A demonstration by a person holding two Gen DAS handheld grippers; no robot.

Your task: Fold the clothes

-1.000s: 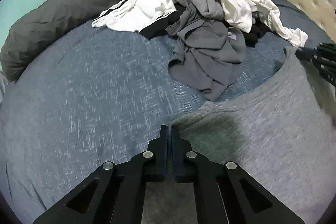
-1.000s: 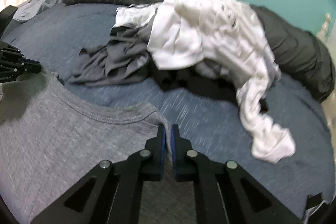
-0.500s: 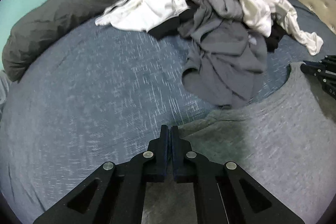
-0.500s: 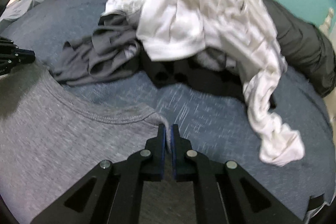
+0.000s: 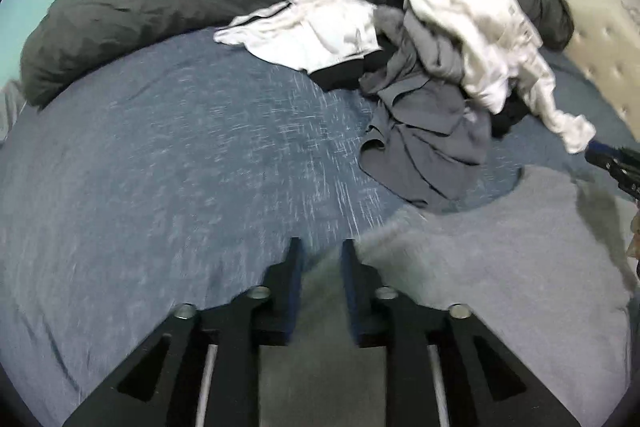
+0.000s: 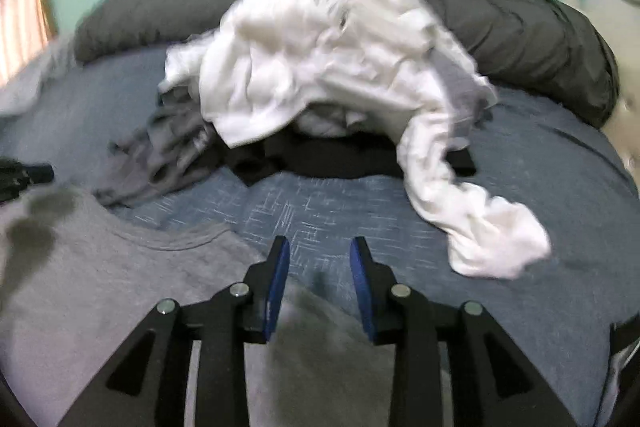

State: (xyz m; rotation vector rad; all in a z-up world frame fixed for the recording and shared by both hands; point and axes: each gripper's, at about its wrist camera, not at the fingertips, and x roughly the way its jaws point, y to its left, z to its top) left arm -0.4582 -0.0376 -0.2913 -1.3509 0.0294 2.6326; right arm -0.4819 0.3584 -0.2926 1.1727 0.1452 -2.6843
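Note:
A light grey T-shirt lies spread flat on the blue bed sheet, neckline toward the pile; it also shows in the right wrist view. My left gripper is open over the shirt's left shoulder corner, holding nothing. My right gripper is open over the shirt's right shoulder, holding nothing. The right gripper's tip shows at the right edge of the left wrist view. The left gripper's tip shows at the left edge of the right wrist view.
A pile of unfolded clothes lies beyond the shirt: a white garment, a dark grey one, a black one and a white-and-black one. A dark grey duvet roll lines the teal wall. A tufted headboard is at right.
Both grippers were shut on the grey shirt's shoulders and have opened, letting it go onto the sheet. Both have moved forward toward the pile.

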